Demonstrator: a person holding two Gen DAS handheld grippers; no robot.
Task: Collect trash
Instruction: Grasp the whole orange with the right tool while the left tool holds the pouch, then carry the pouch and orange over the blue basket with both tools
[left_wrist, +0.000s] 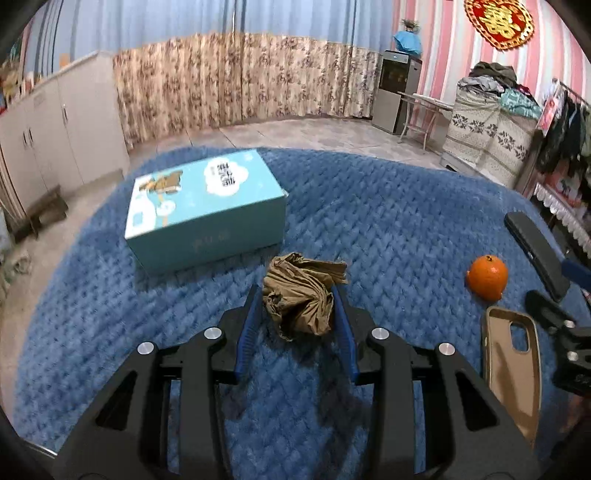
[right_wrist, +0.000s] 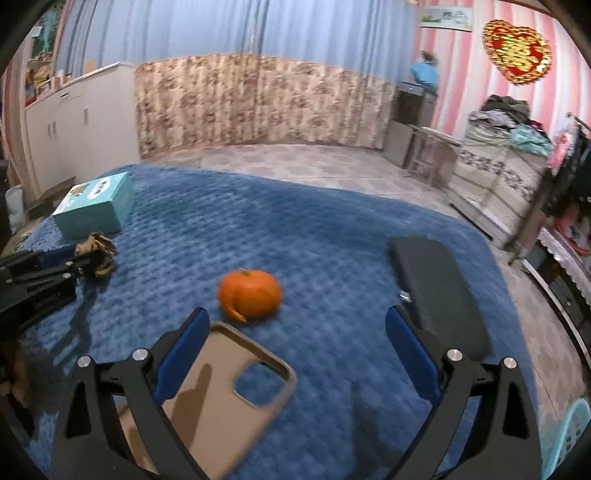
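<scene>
- The crumpled brown paper wad (left_wrist: 301, 293) sat just in front of the teal box (left_wrist: 207, 206), on the blue blanket (left_wrist: 388, 221).
- It looked light, soft and crushable; a squeeze across its bulky middle seemed best.
- The left hand-held gripper (left_wrist: 297, 314) clamped the wad between its blue pads.
- The right hand-held gripper (right_wrist: 295, 354) stood wide open and empty, nearer the orange (right_wrist: 250, 293).
- The box's writing was unreadable.

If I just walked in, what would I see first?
Probably the bright orange fruit sitting alone in the middle of the fuzzy blue blanket. Next, the left tool with a crumpled brown paper wad squeezed between its blue fingers, just in front of a teal box. A tan phone case lies under the open right tool.
</scene>
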